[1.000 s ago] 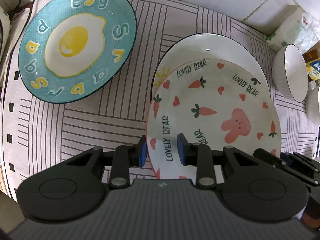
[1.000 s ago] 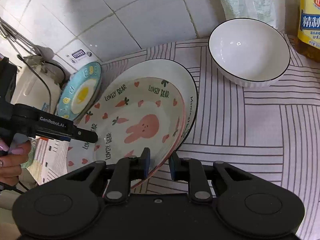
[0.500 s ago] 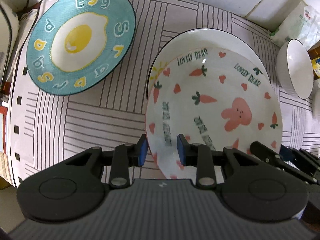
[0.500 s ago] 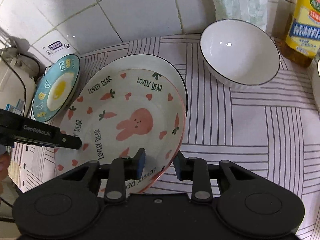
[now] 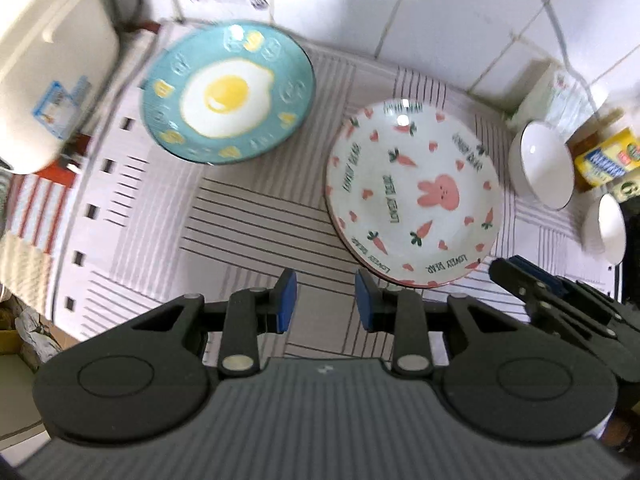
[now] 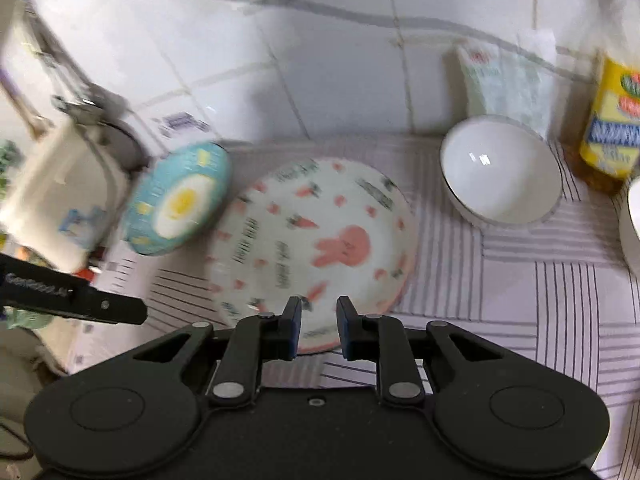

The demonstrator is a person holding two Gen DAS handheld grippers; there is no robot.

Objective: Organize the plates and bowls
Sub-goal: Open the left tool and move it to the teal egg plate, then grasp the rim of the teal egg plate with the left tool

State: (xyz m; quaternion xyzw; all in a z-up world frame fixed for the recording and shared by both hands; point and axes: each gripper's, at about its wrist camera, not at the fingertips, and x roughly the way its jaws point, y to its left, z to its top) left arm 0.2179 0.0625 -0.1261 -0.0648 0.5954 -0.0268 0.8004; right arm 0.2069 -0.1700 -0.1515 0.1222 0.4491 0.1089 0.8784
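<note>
The white rabbit-and-carrot plate (image 5: 414, 196) lies flat on the striped cloth and covers the plate under it; it also shows in the right wrist view (image 6: 316, 248). The blue fried-egg plate (image 5: 228, 92) lies to its left (image 6: 176, 200). A white bowl (image 6: 500, 172) stands to the right (image 5: 540, 168), with a second white bowl (image 5: 610, 228) at the edge. My left gripper (image 5: 326, 300) is open and empty, raised left of the rabbit plate's near rim. My right gripper (image 6: 318, 326) is open and empty above that rim.
A white appliance (image 5: 48, 64) stands at the far left. A yellow-labelled oil bottle (image 6: 612, 136) and a plastic packet (image 6: 504, 84) stand by the tiled wall at the right. The striped cloth (image 5: 248, 232) covers the counter.
Both grippers have let go of the rabbit plate and pulled back and up. The plate now lies centred on the white plate beneath it, hiding it.
</note>
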